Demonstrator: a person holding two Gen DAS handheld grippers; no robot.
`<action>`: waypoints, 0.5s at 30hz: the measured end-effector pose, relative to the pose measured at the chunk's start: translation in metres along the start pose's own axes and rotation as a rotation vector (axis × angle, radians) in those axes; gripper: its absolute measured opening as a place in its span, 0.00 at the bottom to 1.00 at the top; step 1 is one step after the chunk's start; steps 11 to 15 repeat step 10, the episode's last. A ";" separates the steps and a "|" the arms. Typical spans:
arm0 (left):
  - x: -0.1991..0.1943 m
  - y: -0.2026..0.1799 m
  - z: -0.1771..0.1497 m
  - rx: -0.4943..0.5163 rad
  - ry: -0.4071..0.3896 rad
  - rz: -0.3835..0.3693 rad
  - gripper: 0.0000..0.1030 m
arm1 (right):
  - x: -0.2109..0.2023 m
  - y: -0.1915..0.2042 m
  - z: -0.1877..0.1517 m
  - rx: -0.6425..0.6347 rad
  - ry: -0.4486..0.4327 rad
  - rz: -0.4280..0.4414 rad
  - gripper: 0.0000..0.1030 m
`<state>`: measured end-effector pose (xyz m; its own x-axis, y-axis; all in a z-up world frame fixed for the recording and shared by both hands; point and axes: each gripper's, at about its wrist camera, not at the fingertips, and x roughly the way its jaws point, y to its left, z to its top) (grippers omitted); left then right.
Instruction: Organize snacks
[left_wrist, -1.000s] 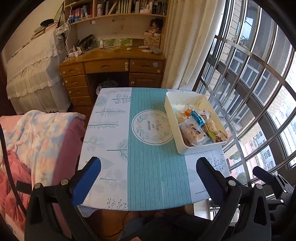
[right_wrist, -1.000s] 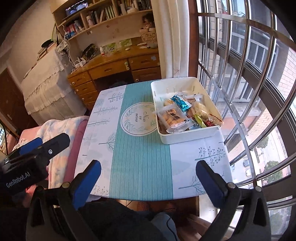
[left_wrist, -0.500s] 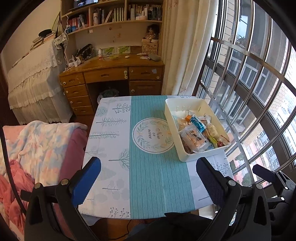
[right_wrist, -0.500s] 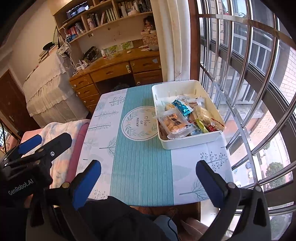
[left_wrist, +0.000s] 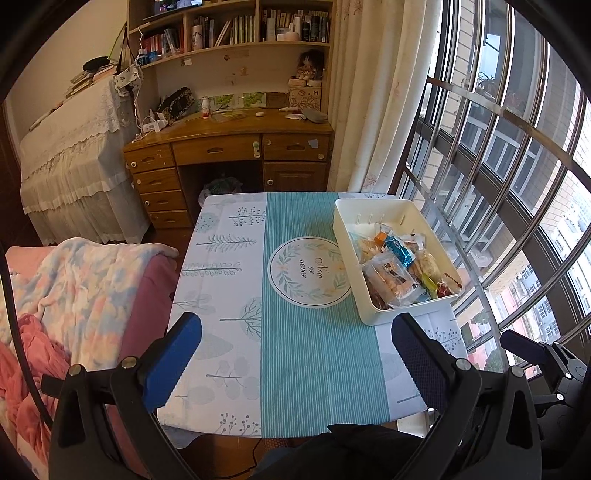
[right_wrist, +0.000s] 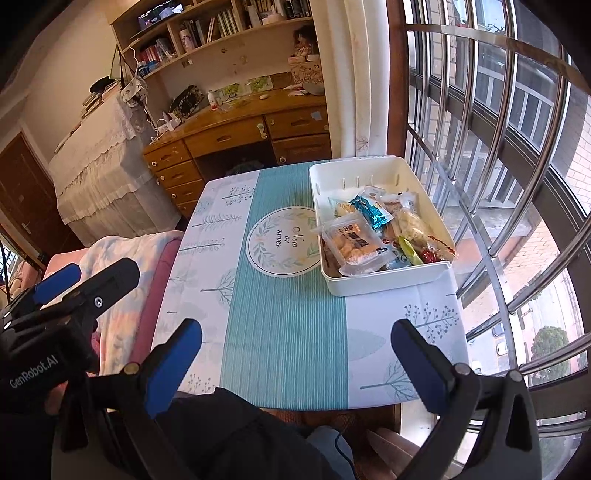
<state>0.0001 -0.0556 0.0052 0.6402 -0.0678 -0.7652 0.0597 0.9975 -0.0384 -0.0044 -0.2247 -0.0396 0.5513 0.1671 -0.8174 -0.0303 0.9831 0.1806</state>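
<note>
**Both grippers held wide above a table with the snacks in their bin**

While both tools hang over the near edge of the small square table with a teal-striped, leaf-printed cloth (left_wrist: 317, 354), neither one touches anything. The left gripper (left_wrist: 295, 354) shows its two blue-padded fingers (left_wrist: 173, 354) spread far apart, with nothing between them but the cloth below. The right gripper (right_wrist: 295, 354) stands the same way, jaws wide and empty; in the right wrist view the left tool's black body appears at the lower left edge, and in the left wrist view part of the right tool shows at the lower right.

On the far right part of the table, next to the round wreath print, sits a white rectangular plastic bin (right_wrist: 373, 284) (left_wrist: 341, 229). It holds a heap of wrapped snacks: a clear packet of pale biscuits (right_wrist: 351, 243) (left_wrist: 389, 280) lies on top toward the near left, a shiny blue wrapper (right_wrist: 371, 212) (left_wrist: 399, 253) just behind it, and green, red and cream packets crowd the right side. The bin's far end is bare.

Beside the table on the right runs a barred window (right_wrist: 517, 147); on the left lies a pastel patterned blanket (left_wrist: 74, 288). A wooden desk with drawers (left_wrist: 229, 147) stands beyond.
</note>
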 end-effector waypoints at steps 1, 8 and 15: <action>0.001 0.000 0.000 0.000 0.002 0.000 0.99 | 0.000 0.000 0.000 0.000 0.001 0.001 1.00; 0.000 0.001 0.000 -0.002 0.005 0.001 0.99 | 0.003 0.000 0.001 -0.003 0.010 0.006 1.00; 0.000 0.000 0.000 -0.002 0.004 0.001 0.99 | 0.004 0.000 0.001 -0.002 0.014 0.008 1.00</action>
